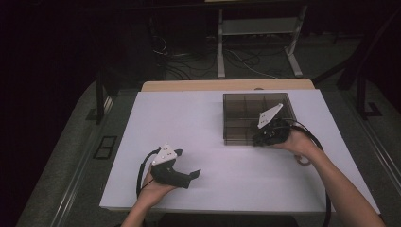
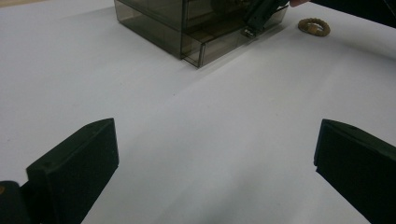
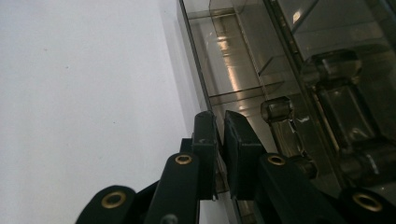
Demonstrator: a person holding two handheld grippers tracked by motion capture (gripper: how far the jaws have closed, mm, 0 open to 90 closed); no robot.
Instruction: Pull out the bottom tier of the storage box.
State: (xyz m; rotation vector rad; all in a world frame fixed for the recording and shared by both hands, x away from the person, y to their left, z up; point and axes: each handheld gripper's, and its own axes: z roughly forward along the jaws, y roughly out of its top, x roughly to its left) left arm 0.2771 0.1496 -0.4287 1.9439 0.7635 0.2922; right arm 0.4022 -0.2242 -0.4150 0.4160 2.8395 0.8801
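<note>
A small braided brown ring [image 2: 314, 26] lies on the white worktop [image 1: 208, 137], just beside the right gripper, near its cable.

Compartment box [image 1: 257, 118] far right on table [image 1: 189, 142]; ring [image 2: 314, 26] beside it.

Dim, soft frames; the white table [image 1: 213, 142] glows against dark surroundings.

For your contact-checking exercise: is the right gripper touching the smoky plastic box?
Touching. The right gripper view shows the right gripper closed on the box front wall.
</note>
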